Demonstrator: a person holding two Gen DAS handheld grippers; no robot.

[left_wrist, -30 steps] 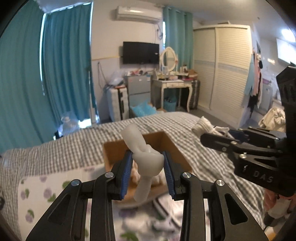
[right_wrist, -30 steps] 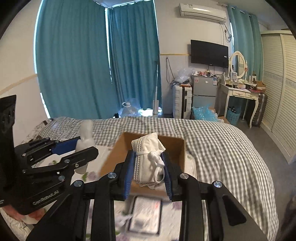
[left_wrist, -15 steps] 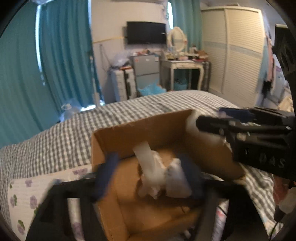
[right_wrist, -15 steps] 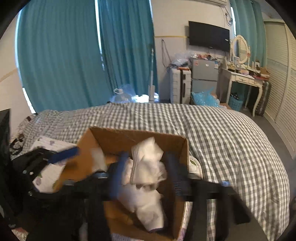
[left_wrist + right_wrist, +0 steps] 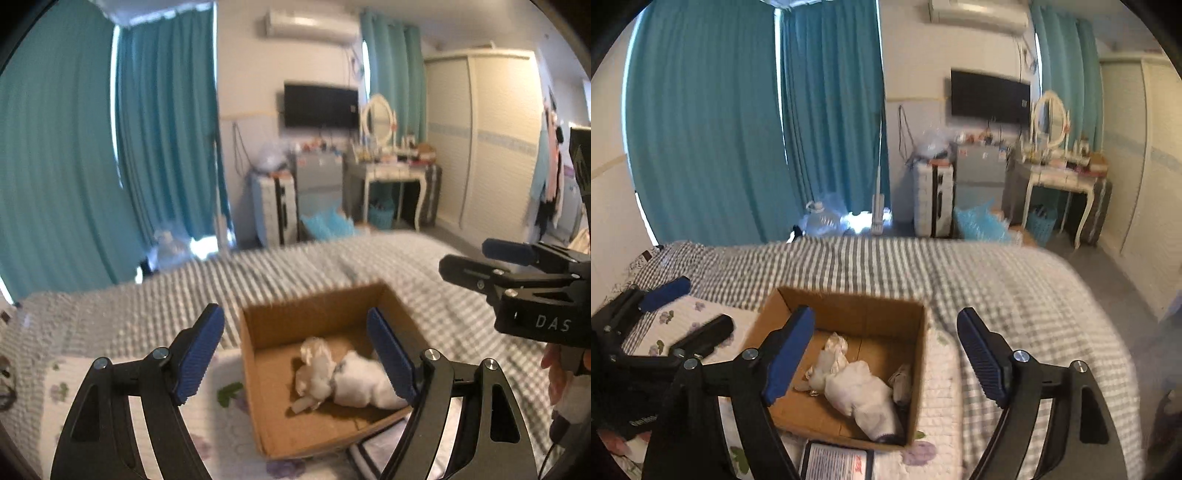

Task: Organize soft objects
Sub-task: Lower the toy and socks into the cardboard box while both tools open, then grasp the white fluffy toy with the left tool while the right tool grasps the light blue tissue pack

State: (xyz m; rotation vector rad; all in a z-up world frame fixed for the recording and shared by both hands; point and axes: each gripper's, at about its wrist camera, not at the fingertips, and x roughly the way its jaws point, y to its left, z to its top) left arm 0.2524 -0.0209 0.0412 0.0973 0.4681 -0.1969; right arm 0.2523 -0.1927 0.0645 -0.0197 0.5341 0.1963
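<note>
Soft white bundles [image 5: 354, 380] lie on the floor of the cardboard box [image 5: 258, 398], toward its right wall, one knotted piece touching a plumper rolled one; the right wrist view shows them [image 5: 857, 387] the same way, with a smaller pale piece [image 5: 903, 380] against the box's right wall. The box [image 5: 919, 369] sits on the bed [image 5: 1015, 295], on a floral sheet [image 5: 683, 314] over the checked cover. The left hand-held gripper [image 5: 295, 354] hangs above the box with its blue pads spread wide and nothing between them. The right hand-held gripper [image 5: 886, 354] is also above the box, its jaws opening, with nothing gripped. A dark flat packet [image 5: 836, 461] lies just in front of the box.
</note>
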